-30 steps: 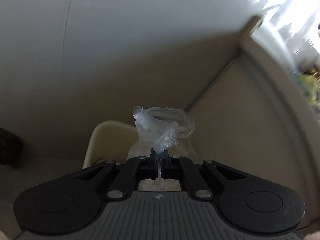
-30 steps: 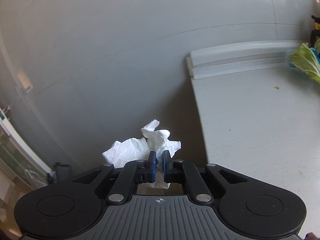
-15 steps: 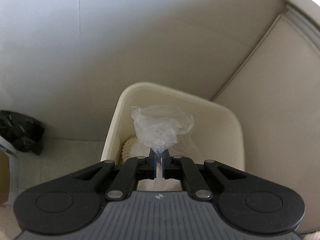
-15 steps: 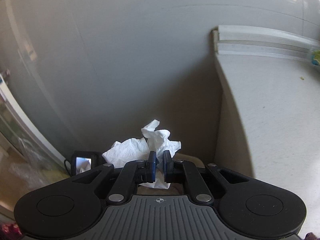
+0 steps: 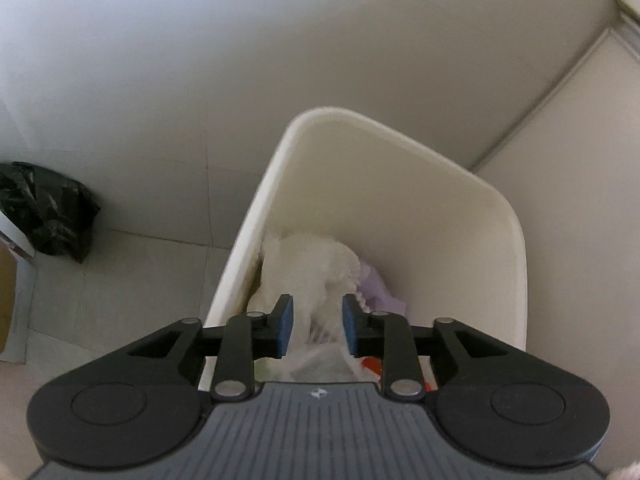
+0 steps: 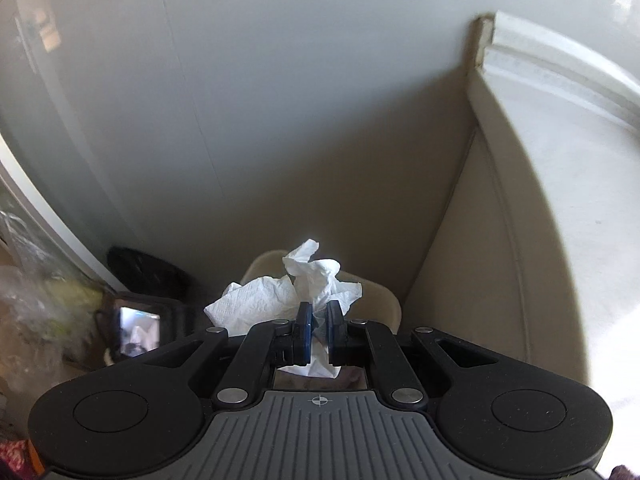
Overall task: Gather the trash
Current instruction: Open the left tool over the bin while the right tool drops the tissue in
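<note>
In the left wrist view my left gripper (image 5: pixel 314 324) hangs over the cream trash bin (image 5: pixel 400 160), its jaws opening and its blue pads (image 5: pixel 285 322) pressing on nothing. The clear plastic wrap (image 5: pixel 320 356) shows blurred just below the pads, free of them, above the trash in the bin: a white fluffy wad (image 5: pixel 312 264), purple paper (image 5: pixel 378 290) and something red (image 5: pixel 370 366). In the right wrist view my right gripper (image 6: pixel 318 320) is shut on a crumpled white tissue (image 6: pixel 316 276). It is held above and short of the bin (image 6: pixel 388 304), which is mostly hidden behind the tissue.
A black plastic bag (image 5: pixel 44 216) and a cardboard box (image 5: pixel 8 304) stand on the tiled floor left of the bin. A cabinet side (image 6: pixel 472 260) and pale countertop (image 6: pixel 580 184) rise on the right. A small lit screen (image 6: pixel 136 330) sits at lower left.
My left gripper dropped lower over the bin and let go of the clear plastic wrap, which fell out of the pads. My right gripper carried the tissue off the countertop toward the bin.
</note>
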Demonstrator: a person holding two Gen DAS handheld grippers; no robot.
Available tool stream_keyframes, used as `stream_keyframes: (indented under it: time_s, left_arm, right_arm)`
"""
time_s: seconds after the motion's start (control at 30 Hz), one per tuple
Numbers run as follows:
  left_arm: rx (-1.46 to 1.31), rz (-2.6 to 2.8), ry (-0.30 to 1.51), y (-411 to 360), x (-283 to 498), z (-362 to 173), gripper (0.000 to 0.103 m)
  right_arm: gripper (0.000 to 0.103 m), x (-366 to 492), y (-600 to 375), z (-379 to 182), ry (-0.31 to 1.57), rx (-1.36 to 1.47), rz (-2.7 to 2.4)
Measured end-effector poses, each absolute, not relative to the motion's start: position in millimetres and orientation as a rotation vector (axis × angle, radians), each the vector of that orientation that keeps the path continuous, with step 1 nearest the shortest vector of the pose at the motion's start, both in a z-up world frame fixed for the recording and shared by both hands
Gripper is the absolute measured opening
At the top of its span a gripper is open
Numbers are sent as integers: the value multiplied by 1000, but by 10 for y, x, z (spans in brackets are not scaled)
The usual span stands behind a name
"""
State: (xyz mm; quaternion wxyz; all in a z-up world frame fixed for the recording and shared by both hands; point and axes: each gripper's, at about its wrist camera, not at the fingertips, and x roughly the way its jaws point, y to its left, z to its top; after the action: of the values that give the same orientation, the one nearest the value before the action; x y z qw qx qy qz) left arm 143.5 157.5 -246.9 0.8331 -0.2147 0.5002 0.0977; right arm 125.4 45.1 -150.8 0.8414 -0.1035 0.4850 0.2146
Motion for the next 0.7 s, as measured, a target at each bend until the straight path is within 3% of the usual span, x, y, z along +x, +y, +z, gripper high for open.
stream_keyframes:
  time_s: [0.33,0.53,0.7]
  left_arm:
    - [-524,232,1026,1649,1191,-2517,31]
    - [-544,235,1022,1665,1187,-2539,39]
    - [-550,231,1019,1659,1207,-2587,40]
  right_arm:
    - [9,1562,751,-2029,1122,-272,363]
    - [14,1713,806,-2189,1139,-235,323]
    - [45,1711,718,-2182,1145,-162,321]
